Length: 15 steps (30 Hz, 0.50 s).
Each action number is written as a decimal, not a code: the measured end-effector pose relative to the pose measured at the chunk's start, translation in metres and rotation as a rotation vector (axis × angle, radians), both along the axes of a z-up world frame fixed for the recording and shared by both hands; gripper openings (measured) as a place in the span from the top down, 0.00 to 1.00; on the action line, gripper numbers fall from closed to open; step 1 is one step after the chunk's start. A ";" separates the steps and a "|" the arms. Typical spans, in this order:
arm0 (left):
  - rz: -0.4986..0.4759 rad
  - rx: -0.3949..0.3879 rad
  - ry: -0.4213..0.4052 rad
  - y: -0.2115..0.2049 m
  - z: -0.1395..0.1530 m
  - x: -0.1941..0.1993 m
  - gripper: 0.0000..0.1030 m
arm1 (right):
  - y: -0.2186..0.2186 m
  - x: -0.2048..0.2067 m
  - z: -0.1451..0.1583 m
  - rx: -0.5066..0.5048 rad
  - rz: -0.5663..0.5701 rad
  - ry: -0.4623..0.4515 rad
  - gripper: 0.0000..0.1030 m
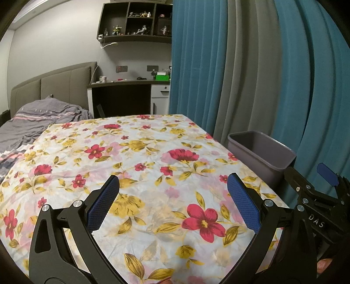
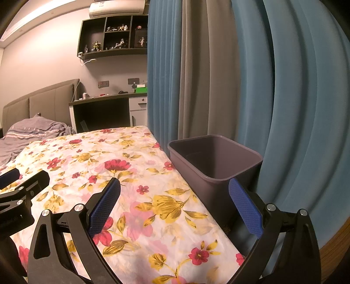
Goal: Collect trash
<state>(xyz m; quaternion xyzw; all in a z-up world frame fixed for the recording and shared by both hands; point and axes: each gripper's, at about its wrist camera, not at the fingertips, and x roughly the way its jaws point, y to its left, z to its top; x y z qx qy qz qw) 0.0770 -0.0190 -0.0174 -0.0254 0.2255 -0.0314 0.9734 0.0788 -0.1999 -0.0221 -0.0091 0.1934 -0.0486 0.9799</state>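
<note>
A grey plastic bin (image 1: 262, 153) stands beside the right edge of a table covered with a floral cloth (image 1: 135, 157); it also shows in the right wrist view (image 2: 215, 161), and what I see of its inside is empty. My left gripper (image 1: 172, 185) is open and empty above the cloth. My right gripper (image 2: 175, 190) is open and empty over the table's right edge, close to the bin. Each gripper appears in the other's view: the right one (image 1: 310, 181) and the left one (image 2: 19, 181). No trash shows on the cloth.
Blue and grey curtains (image 2: 251, 76) hang right behind the bin. A bed with a grey blanket (image 1: 39, 118) lies beyond the table's far left. A desk (image 1: 126, 87) and wall shelves (image 1: 135, 19) stand at the back.
</note>
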 end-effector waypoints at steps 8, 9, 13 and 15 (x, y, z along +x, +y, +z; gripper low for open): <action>-0.010 -0.001 0.004 -0.002 -0.001 0.002 0.06 | 0.000 0.000 0.000 -0.003 0.002 0.001 0.07; -0.011 0.002 0.003 -0.002 -0.001 0.003 0.06 | 0.000 0.000 0.001 -0.006 0.003 0.000 0.07; -0.015 0.001 0.002 -0.004 -0.001 0.003 0.06 | 0.000 -0.001 0.000 -0.002 0.002 0.002 0.07; -0.017 0.003 0.002 -0.006 -0.001 0.004 0.06 | 0.000 -0.001 0.001 0.000 0.001 0.001 0.07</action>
